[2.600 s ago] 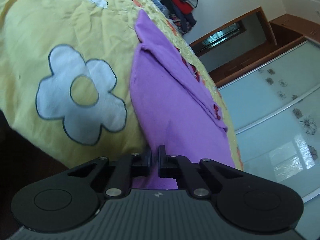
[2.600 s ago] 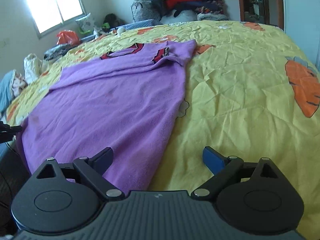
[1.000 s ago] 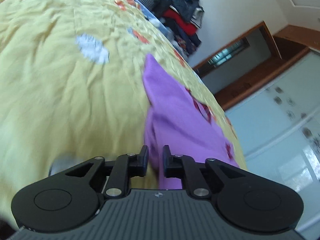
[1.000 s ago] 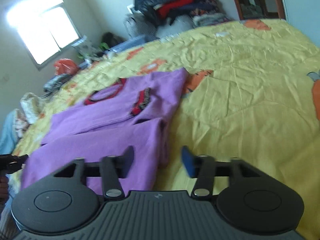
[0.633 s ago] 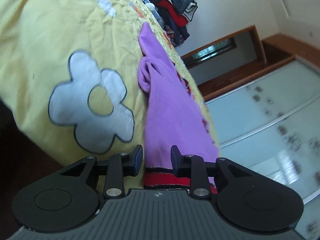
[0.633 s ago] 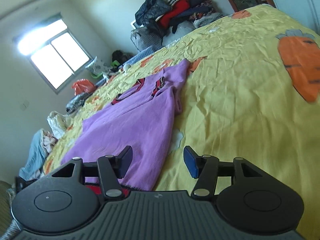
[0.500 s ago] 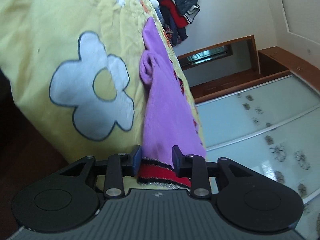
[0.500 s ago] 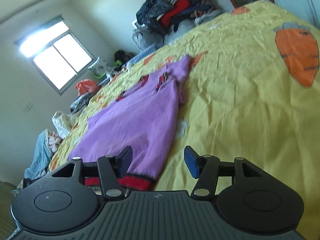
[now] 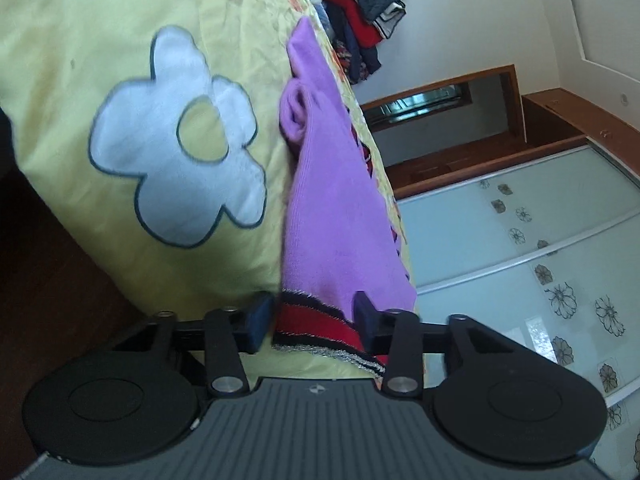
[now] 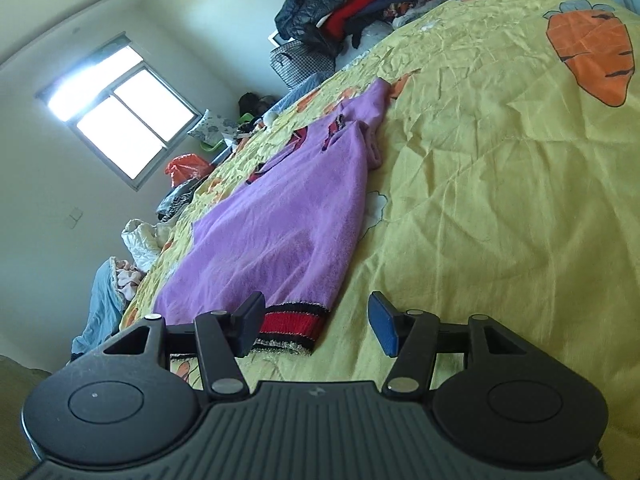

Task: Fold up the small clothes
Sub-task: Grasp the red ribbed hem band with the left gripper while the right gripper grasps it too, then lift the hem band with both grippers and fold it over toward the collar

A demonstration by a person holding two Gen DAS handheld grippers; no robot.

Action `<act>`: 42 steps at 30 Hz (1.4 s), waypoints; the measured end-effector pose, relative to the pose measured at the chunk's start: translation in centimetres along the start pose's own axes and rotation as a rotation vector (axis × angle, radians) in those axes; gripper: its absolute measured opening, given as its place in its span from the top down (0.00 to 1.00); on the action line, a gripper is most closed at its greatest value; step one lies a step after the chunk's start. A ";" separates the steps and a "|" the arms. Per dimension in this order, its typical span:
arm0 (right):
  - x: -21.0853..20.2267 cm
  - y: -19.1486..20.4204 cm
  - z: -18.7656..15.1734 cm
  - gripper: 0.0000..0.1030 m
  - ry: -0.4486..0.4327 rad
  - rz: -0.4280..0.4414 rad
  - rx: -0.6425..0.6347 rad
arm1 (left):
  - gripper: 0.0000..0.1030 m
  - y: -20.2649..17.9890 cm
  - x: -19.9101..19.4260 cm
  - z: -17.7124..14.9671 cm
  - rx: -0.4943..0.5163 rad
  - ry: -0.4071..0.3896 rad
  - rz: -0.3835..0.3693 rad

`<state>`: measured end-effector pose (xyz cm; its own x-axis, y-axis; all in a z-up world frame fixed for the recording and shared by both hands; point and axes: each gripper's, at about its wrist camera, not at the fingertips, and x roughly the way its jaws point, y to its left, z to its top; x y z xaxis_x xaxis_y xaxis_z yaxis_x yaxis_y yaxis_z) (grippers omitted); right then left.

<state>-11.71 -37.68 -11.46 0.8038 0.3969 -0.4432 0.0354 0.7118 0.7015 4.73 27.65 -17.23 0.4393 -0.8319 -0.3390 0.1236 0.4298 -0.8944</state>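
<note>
Lying on bed: purple sweater (image 10: 288, 220), flat on the yellow bedspread (image 10: 500, 200), red-and-black hem (image 10: 290, 326) nearest both cameras, neckline at the far end.
Hidden: hem's left part, behind the right gripper (image 10: 318, 322) body and its left finger; in the left view the hem's (image 9: 320, 328) lower corner runs behind that gripper's right finger.
Hard to read: far sleeve in the left view, bunched into a roll (image 9: 294, 114); flower print (image 9: 176, 140) blurred.
Left gripper (image 9: 310, 316): fingers spread, hem showing between them; contact cannot be told.
Right gripper: fingers spread wide; left finger (image 10: 250, 322) at the hem's edge, right finger (image 10: 384, 326) over bare bedspread, clear of the sweater.
Cut off: bedspread's near edge, below both gripper bodies.
Around: carrot print (image 10: 592, 60) well right of the sweater; clothes heap (image 10: 340, 12) at the bed's far end; window (image 10: 120, 116) and small piles of bags and cloth (image 10: 184, 168) along the bed's left side; glass wardrobe doors with flower motifs (image 9: 540, 260) in the left view.
</note>
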 end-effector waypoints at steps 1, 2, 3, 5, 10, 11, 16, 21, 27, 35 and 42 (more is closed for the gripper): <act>0.0 0.0 0.0 0.45 -0.002 0.004 0.001 | 0.60 -0.2 -0.5 0.1 0.001 -0.014 -0.026; -0.1 0.0 0.0 0.45 -0.005 0.007 0.001 | 0.60 -0.4 -0.8 0.4 -0.002 -0.018 -0.036; -0.1 0.0 0.0 0.45 -0.005 0.011 0.001 | 0.60 -0.5 -0.8 0.7 0.000 -0.012 -0.023; 0.1 0.0 0.0 0.45 0.005 0.012 0.000 | 0.56 -0.5 -0.5 1.3 0.002 0.006 -0.018; 0.7 0.6 -0.1 0.45 0.014 0.009 -0.025 | 0.49 0.2 1.1 1.8 -0.016 0.043 -0.050; 0.7 0.6 -0.1 0.45 0.011 0.007 -0.028 | 0.51 0.1 1.5 1.8 -0.018 0.046 -0.056; 0.9 0.4 -0.1 0.45 0.017 0.003 -0.022 | 0.89 0.3 3.2 1.0 -0.031 0.073 -0.081; 0.5 -0.7 0.2 0.45 -0.011 0.003 0.050 | 0.96 1.3 3.6 0.1 -0.044 0.077 -0.062; 1.2 -0.4 0.5 0.46 0.025 -0.018 0.041 | 0.96 0.8 3.5 0.1 -0.028 0.078 -0.040; 3.7 2.0 0.6 0.64 0.075 -0.048 -0.070 | 0.96 0.4 3.8 0.2 -0.030 0.070 -0.035; 4.5 3.3 0.1 0.96 0.108 -0.110 -0.139 | 0.96 0.1 3.7 -0.3 -0.011 0.053 -0.031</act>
<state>-7.89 -33.59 -11.12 0.7312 0.3668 -0.5751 0.0309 0.8244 0.5652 6.07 24.49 -18.67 0.3880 -0.8622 -0.3255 0.1267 0.3998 -0.9078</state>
